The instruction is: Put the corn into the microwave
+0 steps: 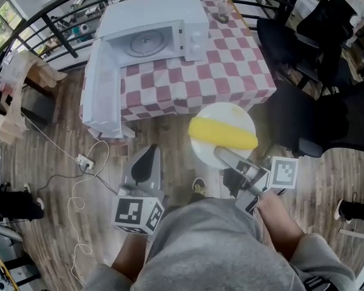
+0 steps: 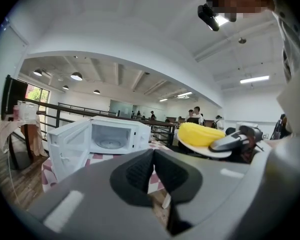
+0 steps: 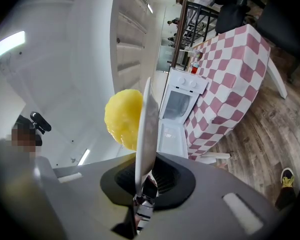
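A yellow corn cob [image 1: 223, 133] lies on a white plate [image 1: 230, 114] held in the air in front of the checkered table [image 1: 242, 71]. My right gripper [image 1: 222, 154] is shut on the plate's near rim. In the right gripper view the plate [image 3: 143, 129] shows edge-on with the corn [image 3: 124, 118] on its left. The white microwave [image 1: 155, 32] stands on the table with its door [image 1: 103, 90] swung open to the left and its turntable visible. My left gripper [image 1: 149, 153] hangs to the plate's left, shut and holding nothing; its view shows the microwave [image 2: 112, 136] ahead and the corn [image 2: 200, 133] at the right.
A glass [image 1: 221, 14] stands on the table behind the microwave. Black chairs [image 1: 303, 123] crowd the right side. A power strip [image 1: 82, 160] with a white cable lies on the wooden floor at the left. A black railing [image 1: 54, 32] runs behind the table.
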`<state>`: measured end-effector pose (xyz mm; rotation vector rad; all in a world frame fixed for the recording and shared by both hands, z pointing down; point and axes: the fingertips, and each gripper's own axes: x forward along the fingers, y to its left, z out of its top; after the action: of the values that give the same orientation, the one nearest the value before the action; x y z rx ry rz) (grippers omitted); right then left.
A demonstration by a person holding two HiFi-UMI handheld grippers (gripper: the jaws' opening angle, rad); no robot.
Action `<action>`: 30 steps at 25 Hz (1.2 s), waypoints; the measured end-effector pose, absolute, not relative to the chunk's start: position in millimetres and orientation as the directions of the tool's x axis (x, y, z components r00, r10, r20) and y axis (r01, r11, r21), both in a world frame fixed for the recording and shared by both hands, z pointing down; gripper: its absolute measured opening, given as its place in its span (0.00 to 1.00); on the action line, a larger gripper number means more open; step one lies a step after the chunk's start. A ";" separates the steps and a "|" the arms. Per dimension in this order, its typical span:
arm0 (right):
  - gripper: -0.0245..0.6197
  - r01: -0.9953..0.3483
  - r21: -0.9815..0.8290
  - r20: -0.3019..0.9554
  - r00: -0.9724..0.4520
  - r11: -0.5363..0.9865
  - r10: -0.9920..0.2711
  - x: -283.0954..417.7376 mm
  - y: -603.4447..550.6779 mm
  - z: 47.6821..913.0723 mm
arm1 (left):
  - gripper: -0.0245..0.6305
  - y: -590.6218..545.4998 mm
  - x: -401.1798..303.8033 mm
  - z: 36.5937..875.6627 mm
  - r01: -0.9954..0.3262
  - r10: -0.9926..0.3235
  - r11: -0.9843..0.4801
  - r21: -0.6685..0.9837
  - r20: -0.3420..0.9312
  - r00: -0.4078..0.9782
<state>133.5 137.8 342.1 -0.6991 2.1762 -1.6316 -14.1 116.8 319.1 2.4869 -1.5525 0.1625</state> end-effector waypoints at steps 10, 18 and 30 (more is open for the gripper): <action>0.07 -0.199 -0.956 0.045 -0.824 0.215 -0.564 152.6 106.6 351.2 | 0.05 87.7 -5.1 327.2 -0.921 -0.891 -0.382 0.081 0.232 0.390; 0.07 -0.199 -0.956 0.043 -0.820 0.214 -0.570 155.7 97.0 349.7 | 0.05 72.2 -2.0 321.9 -0.945 -0.921 -0.326 0.025 0.217 0.323; 0.07 -0.194 -0.955 0.038 -0.833 0.226 -0.552 141.8 83.3 347.4 | 0.05 58.1 -12.5 308.8 -0.961 -0.951 -0.275 -0.023 0.157 0.268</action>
<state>141.8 83.3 347.4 -0.6961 2.1962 -1.6391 -12.5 58.1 308.8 2.4391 -1.8436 0.2144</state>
